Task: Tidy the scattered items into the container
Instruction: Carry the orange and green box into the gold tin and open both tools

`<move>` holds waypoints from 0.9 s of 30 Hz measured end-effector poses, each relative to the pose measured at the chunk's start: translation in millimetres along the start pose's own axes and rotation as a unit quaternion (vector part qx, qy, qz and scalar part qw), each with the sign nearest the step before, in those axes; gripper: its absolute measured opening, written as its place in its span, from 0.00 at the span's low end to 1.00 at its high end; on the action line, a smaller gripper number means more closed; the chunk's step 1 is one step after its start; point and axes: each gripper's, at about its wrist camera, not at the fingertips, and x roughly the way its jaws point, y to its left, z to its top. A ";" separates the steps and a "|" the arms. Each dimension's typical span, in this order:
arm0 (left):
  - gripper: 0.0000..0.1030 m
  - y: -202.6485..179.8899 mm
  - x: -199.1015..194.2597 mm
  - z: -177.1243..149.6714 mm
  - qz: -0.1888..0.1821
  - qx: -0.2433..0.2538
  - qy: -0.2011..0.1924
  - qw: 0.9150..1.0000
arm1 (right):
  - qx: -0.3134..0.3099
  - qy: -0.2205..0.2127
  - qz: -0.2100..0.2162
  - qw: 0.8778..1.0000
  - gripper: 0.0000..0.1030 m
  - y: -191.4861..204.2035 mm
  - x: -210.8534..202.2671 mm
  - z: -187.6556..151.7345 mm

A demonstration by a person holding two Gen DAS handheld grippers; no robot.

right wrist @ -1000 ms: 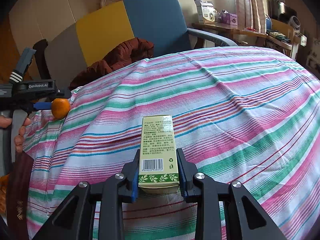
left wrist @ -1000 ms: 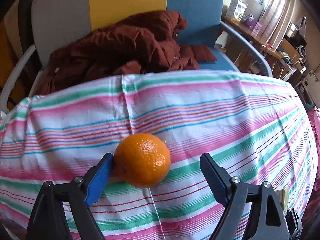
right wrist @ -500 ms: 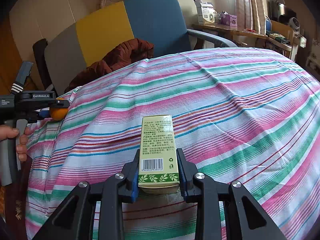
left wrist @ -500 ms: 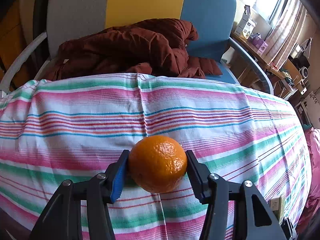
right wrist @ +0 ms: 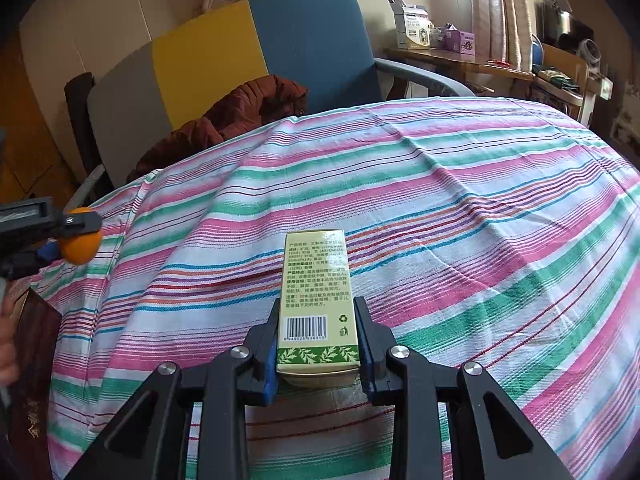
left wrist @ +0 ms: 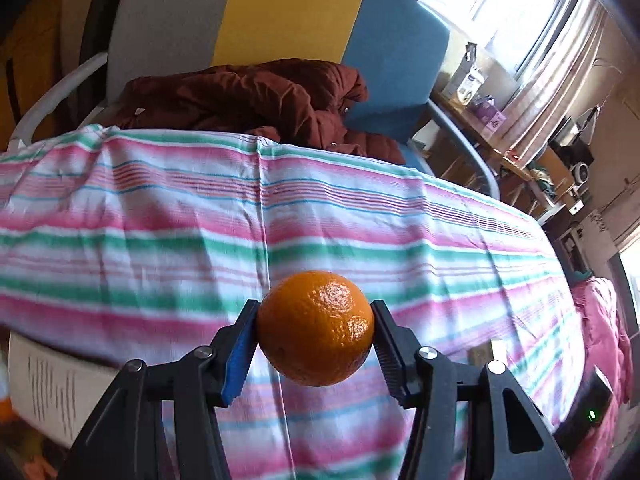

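My left gripper [left wrist: 315, 350] is shut on an orange [left wrist: 316, 328] and holds it above the left edge of the striped tablecloth [left wrist: 360, 240]. The orange also shows in the right wrist view [right wrist: 81, 240], at the far left, between the left gripper's fingers. My right gripper [right wrist: 318, 350] is shut on a pale green carton [right wrist: 316, 296] with a barcode, lying lengthwise over the striped cloth [right wrist: 440, 200]. No container is clearly in view.
A chair with grey, yellow and blue panels [right wrist: 248, 56] stands behind the table, with a rust-red jacket [left wrist: 248, 100] on its seat. A white printed sheet or box [left wrist: 52, 388] lies below the table's left edge. A dark red item [right wrist: 32, 360] sits at the lower left.
My left gripper closed on the orange and lifted it back toward the table's left edge. My right gripper has kept still, shut on the carton.
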 end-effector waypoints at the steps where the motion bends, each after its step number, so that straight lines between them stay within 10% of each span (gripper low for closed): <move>1: 0.54 0.8 -7.7 -7.0 -0.005 -0.003 -0.001 1.000 | -0.003 0.002 -0.002 1.000 0.30 1.5 -0.5 0.3; 12: 0.54 29.6 -93.2 -73.6 -0.033 -0.008 -0.027 0.999 | 0.004 0.036 0.061 0.997 0.29 21.4 -38.3 -31.8; 27: 0.54 114.5 -148.3 -102.5 0.067 -0.024 -0.060 0.996 | -0.044 0.062 0.236 0.969 0.29 145.6 -107.6 -55.3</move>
